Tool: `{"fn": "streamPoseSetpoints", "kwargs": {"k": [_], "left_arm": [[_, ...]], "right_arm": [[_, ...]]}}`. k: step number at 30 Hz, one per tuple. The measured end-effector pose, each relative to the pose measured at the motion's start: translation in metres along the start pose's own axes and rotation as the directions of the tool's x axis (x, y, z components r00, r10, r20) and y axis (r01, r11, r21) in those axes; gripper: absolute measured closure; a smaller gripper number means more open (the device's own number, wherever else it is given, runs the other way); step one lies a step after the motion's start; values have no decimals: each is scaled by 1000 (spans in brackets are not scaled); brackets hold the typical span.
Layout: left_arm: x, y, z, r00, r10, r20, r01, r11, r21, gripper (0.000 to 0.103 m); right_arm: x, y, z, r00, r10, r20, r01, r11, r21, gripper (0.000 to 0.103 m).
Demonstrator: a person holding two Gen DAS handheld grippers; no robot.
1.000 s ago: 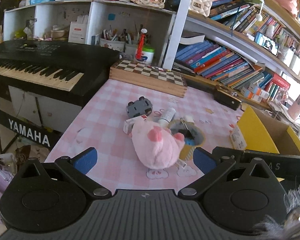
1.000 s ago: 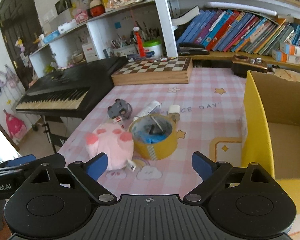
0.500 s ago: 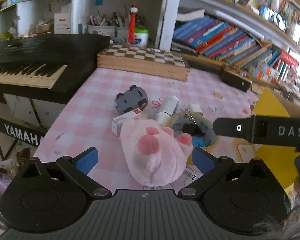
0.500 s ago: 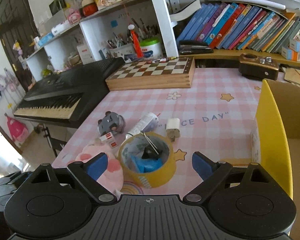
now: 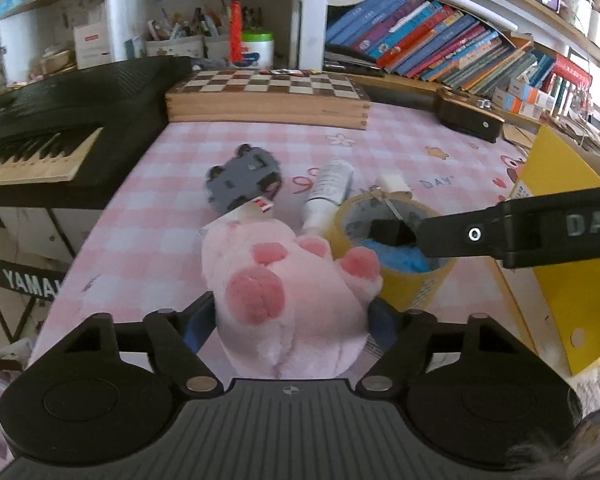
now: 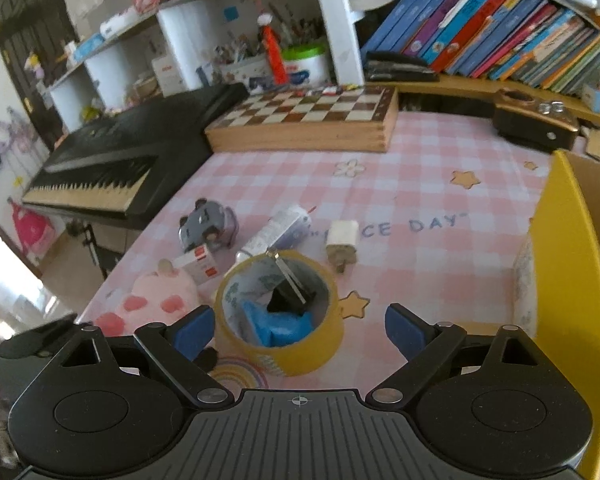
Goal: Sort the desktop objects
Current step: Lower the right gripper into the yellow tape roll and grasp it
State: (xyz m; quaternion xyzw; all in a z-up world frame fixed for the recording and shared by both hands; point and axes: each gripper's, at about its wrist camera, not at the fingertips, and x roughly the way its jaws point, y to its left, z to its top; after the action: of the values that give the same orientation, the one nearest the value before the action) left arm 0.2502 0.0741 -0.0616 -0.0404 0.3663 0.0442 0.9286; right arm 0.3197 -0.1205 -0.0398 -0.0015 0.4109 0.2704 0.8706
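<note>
Pink plush toy (image 5: 288,300) squeezed between closing pads of left hand-held gripper (image 5: 290,326).

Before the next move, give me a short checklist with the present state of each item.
1. Pink plush toy sits between the left gripper fingers, whose jaws have just been closing: ok.
2. Pads already pressing firmly on the toy: cannot tell.
3. Right gripper open around the tape roll: ok.
4. Black clip and blue item stay inside the roll: ok.
5. Yellow box open: ok.
6. Toy car clear of both grippers: ok.
</note>
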Motion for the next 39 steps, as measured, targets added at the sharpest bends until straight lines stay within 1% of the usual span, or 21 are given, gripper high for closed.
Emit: {"fn": "streamPoseSetpoints", "kwargs": {"k": [1, 3, 5, 7, 10, 12, 14, 16, 20, 25, 31, 39], "left_arm": [[-5, 6, -2, 1000, 6, 2, -6, 1000, -18, 32], [-17, 21, -7, 1000, 13, 6, -12, 996, -84, 33], [-31, 36, -10, 1000, 10, 22, -6, 987, -160, 33], [-43, 46, -12, 999, 12, 40, -3, 977, -215, 33], [-54, 54, -13, 998, 15, 56, 1, 961, -275, 32], [-56, 55, -12, 998, 19, 59, -1, 955, -296, 32], [-58, 54, -13, 998, 21, 61, -2, 954, -301, 32], [-59, 52, -12, 998, 22, 61, -3, 954, -298, 32], [-62, 53, -10, 997, 26, 68, -4, 953, -304, 32], [-68, 53, -7, 995, 17, 96, 14, 949, -316, 32], [-77, 52, -4, 990, -24, 137, 63, 953, -295, 32], [-102, 57, -2, 977, -90, 195, 142, 953, -269, 32]], "right_arm": [[3, 1, 0, 1000, 3, -6, -3, 1000, -9, 9], [8, 4, 0, 1000, 10, -18, -11, 1000, -27, 9], [16, 7, 1, 999, 11, -33, -13, 999, -48, 9], [26, 10, 0, 999, 4, -47, -7, 997, -71, 9], [41, 17, -2, 998, -14, -59, 6, 991, -134, 9], [51, 22, -4, 997, -26, -66, 14, 985, -171, 9], [58, 25, -6, 997, -38, -61, 25, 979, -203, 10], [62, 27, -7, 998, -52, -46, 40, 972, -230, 15], [58, 21, -5, 999, -34, -24, 28, 976, -218, 16], [34, 19, 5, 999, -3, 45, 12, 980, -201, 16], [6, 26, 14, 993, 7, 114, 12, 985, -172, 16], [-33, 33, 11, 989, 19, 145, -3, 994, -106, 16]]}}
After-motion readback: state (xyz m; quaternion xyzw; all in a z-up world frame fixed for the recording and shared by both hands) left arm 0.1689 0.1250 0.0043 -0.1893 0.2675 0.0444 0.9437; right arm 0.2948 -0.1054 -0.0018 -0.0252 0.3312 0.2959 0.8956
